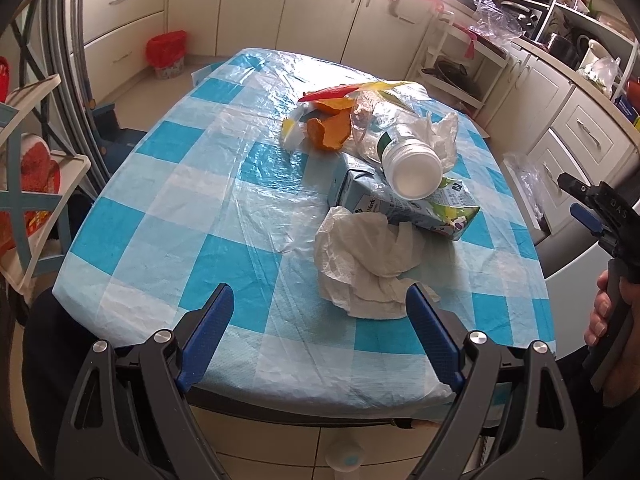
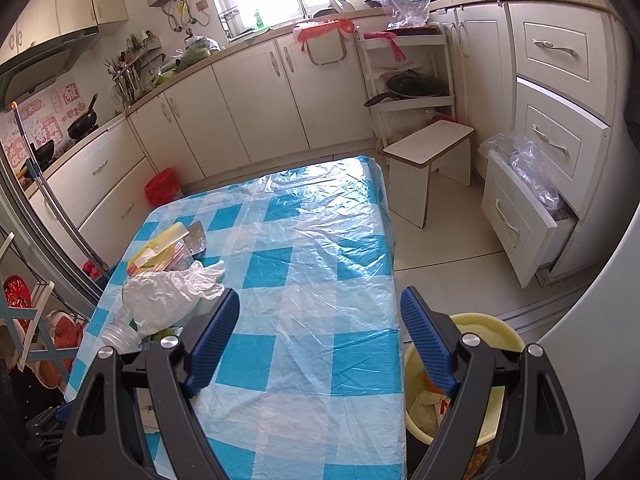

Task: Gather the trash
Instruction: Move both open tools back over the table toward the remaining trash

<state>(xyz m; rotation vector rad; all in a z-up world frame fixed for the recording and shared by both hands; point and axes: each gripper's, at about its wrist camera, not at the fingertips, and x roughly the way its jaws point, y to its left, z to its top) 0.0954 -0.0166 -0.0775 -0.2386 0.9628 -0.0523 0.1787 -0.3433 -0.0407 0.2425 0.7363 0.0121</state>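
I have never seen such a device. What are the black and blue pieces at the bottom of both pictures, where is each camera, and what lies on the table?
They are hand-held two-finger grippers; a person holds one in each hand. Each picture comes from a camera on one gripper, looking along its fingers. The left gripper and the right gripper are both open and hold nothing. On the blue-and-white checked table cover lies trash: a crumpled white paper tissue, a light blue drink carton, a clear plastic bottle with a white cap and orange peel. Beside the table stands a yellow bin.
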